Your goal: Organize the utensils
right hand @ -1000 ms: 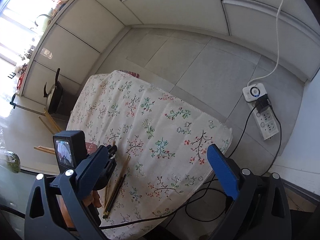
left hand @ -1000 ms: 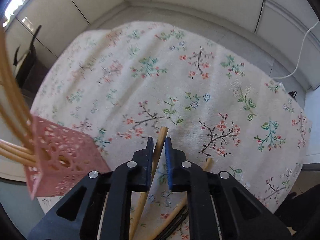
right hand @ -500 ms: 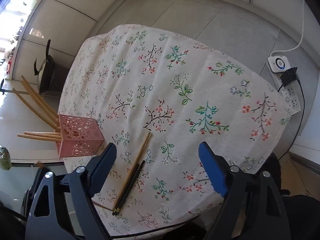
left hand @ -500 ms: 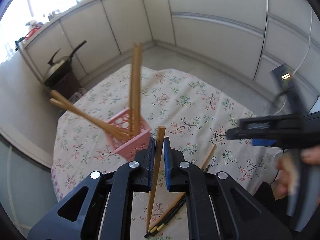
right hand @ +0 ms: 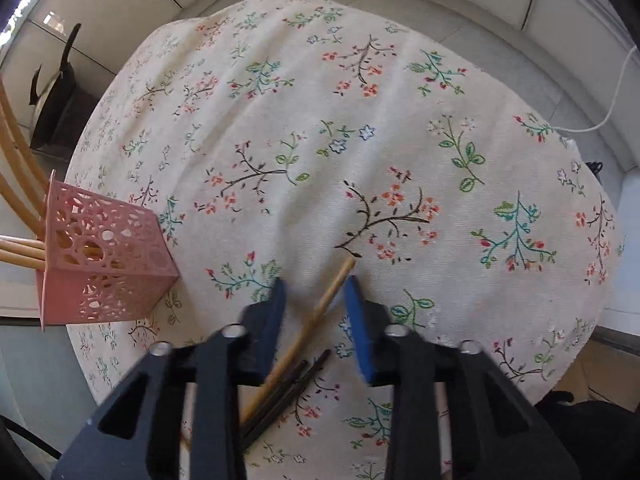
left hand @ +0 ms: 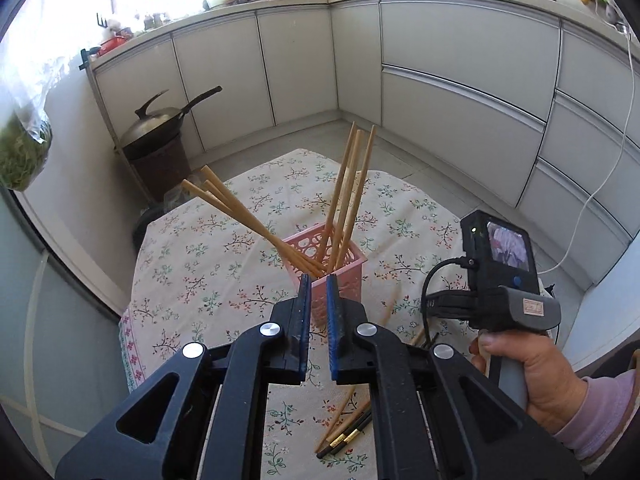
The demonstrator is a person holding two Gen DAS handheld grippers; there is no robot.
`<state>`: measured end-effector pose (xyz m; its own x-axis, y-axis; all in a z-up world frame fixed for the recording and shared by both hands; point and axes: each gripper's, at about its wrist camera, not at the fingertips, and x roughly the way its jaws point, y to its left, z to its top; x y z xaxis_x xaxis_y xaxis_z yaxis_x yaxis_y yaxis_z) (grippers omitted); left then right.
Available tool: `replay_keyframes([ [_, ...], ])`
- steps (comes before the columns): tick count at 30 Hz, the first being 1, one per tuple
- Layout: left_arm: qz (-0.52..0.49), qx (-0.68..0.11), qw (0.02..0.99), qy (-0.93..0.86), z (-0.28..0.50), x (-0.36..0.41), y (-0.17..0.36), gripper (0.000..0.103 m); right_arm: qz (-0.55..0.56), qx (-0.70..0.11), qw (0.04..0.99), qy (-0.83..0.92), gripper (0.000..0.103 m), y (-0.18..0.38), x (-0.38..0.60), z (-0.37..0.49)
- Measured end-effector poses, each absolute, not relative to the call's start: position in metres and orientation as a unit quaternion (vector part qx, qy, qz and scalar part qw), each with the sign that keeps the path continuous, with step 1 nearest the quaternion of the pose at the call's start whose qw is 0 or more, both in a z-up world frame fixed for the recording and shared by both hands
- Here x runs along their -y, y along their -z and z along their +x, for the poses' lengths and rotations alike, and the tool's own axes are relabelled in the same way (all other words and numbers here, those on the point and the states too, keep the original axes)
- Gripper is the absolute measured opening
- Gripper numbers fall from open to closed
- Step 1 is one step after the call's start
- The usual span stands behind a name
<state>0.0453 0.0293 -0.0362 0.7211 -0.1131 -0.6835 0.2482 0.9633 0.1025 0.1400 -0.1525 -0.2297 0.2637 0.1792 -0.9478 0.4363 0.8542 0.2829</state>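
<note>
Right gripper [right hand: 314,296] is down low over the tablecloth [right hand: 360,120], jaws parted with a clear gap, straddling a loose wooden chopstick [right hand: 316,316] that lies flat between them; not touching it as far as I can tell, so nothing held. Looks lined up for a pinch near the stick's far end, probably so it can be lifted and tipped upright. Just under the gripper body lie dark chopsticks [right hand: 288,388], right beside the wooden one, partly hidden. Left gripper [left hand: 317,292] hangs above the pink basket [left hand: 344,276], jaws nearly together with a thin gap, empty, likely parked there after a drop. Basket stands on the table [left hand: 192,272], left of the right gripper, holding six wooden chopsticks [left hand: 344,200] leaning out two ways. Remaining sticks sit at the near table edge. Right hand [left hand: 536,372] grips its handle. Task partway: several in, a few left.
</note>
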Motion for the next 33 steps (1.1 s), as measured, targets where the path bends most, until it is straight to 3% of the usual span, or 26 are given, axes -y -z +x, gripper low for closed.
replay_keyframes([
  [6, 0.082, -0.383, 0.913, 0.119, 0.048, -0.028, 0.043, 0.007, 0.303, -0.589, 0.745, 0.075, 0.012, 0.227, 0.169, 0.132],
  [16, 0.071, -0.53, 0.83, 0.157, 0.084, 0.002, 0.121, 0.012, 0.354, -0.554, 0.752, 0.058, 0.011, 0.198, 0.22, 0.105],
  [33, 0.15, -0.599, 0.768, 0.171, 0.135, 0.083, 0.2, 0.028, 0.394, -0.521, 0.757, 0.012, 0.011, 0.179, 0.267, 0.083],
])
